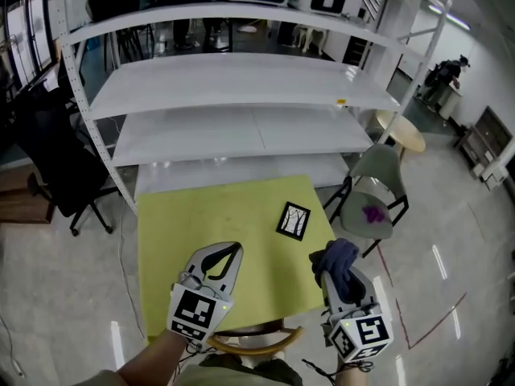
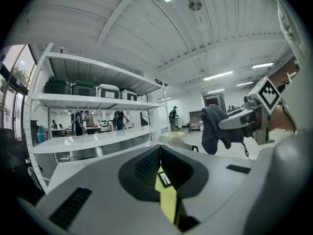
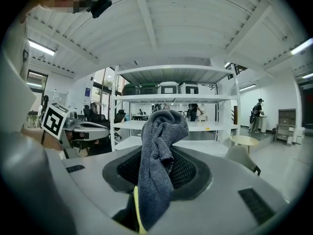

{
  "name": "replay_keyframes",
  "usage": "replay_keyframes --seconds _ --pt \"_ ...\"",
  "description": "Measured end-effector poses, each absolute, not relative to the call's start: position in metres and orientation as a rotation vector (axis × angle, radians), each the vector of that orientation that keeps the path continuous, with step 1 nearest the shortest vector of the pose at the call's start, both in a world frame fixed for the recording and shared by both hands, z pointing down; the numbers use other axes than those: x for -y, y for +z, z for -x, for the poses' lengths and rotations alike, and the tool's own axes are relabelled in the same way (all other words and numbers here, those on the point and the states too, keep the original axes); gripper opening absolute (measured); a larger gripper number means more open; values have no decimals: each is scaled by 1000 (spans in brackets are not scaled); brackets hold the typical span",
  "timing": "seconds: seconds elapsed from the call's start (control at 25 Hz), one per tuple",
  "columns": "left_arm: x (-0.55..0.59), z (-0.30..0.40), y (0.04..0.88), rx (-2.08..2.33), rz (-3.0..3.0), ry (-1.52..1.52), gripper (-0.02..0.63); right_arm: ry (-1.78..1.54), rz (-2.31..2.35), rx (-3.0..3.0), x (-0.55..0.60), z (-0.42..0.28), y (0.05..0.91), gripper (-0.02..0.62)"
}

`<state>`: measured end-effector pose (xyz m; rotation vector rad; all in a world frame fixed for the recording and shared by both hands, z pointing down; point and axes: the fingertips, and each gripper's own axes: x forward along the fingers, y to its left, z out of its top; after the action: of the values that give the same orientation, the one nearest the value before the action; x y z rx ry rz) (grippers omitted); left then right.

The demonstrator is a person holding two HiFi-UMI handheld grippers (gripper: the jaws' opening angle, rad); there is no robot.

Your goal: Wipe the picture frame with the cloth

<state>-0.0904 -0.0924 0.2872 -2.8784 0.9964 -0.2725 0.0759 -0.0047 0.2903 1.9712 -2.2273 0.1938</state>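
Lying flat: picture frame (image 1: 293, 220) on yellow surface (image 1: 201, 215), long axis running roughly away.
From right tool (image 1: 342, 284): frame just ahead, slightly left; this tool is nearer.
Right tool: gripping bunched cloth (image 1: 339, 262).
Left tool (image 1: 235, 252): closed, empty; frame ahead-right.

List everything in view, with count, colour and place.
shelving: one, white, at the back
table: one, yellow, before the shelving
picture frame: one, black, on the table's far right
cloth: one, dark blue-grey, clamped above the table's right edge
storage boxes: four, two dark, two white, top shelf
chair: one, grey, right of the table
office chair: one, black, left of the shelving
left gripper: one, grey, above the table's near edge, jaws together, empty
right gripper: one, grey, near the table's right corner, jaws on cloth
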Motion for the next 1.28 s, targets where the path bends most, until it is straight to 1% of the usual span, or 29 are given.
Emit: replay_keyframes --seconds 0.44,0.72,0.84,1.04,1.28 --pt "149 37 326 -1087 2924 -320 6 238 -1842 2287 92 -124 330 137" --pt "191 -29 376 -1176 2978 -436 8 285 -1716 2344 160 -185 368 137" --pt "211 -55 399 -1198 2997 -488 37 293 -1658 2365 189 -204 386 137" --pt "246 -89 447 -1245 3032 -598 58 290 -1565 2401 234 -218 417 137" --pt "275 -115 510 -1254 3052 -764 69 311 -1494 2422 280 -221 462 137"
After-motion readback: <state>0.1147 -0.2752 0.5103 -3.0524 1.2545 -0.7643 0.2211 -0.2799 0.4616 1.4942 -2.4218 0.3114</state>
